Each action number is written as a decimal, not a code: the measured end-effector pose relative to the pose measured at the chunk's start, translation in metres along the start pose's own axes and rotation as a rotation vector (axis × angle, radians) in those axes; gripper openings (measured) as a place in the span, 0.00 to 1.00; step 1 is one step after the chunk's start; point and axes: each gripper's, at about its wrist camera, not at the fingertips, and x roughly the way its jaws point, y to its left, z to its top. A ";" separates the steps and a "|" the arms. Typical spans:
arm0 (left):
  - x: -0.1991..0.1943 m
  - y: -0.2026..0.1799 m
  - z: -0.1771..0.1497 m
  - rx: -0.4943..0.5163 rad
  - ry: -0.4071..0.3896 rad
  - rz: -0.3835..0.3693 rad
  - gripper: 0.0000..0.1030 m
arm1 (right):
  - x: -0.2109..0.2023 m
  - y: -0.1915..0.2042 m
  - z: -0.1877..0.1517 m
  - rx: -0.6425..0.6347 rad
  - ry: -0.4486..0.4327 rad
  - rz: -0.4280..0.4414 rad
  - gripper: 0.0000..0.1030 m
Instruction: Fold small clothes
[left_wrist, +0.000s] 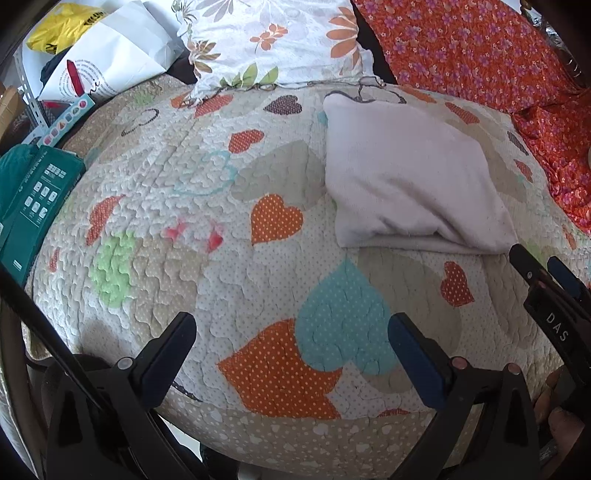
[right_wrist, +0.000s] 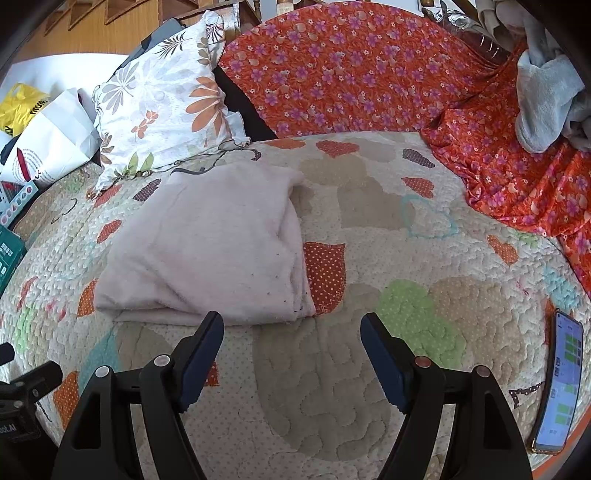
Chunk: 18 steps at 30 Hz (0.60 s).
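One folded garment (right_wrist: 207, 243), pale pinkish-white and soft, lies on the heart-patterned quilt (right_wrist: 332, 387) toward its far edge, just below one floral pillow (right_wrist: 162, 107). It is folded into a thick rectangle, layers showing along its near edge, a few dark specks by its right side. One phone (right_wrist: 559, 384) lies screen-up at the quilt's right edge, and one orange flowered cloth (right_wrist: 369, 74) covers the far right corner. The left gripper (left_wrist: 291, 332) and the right gripper (right_wrist: 291, 332) both stand wide apart over bare quilt, holding nothing. A white paper bag (left_wrist: 110, 55) sits beyond the far left corner; its contents cannot be told.
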 end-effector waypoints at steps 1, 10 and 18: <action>0.002 0.000 -0.001 -0.003 0.007 -0.001 1.00 | 0.000 0.000 0.000 -0.001 0.000 0.000 0.79; 0.015 0.005 -0.006 -0.027 0.061 -0.017 1.00 | 0.004 0.004 -0.001 -0.031 0.003 -0.003 0.79; 0.019 0.008 -0.007 -0.041 0.077 -0.027 1.00 | 0.004 0.006 -0.001 -0.039 0.001 -0.004 0.79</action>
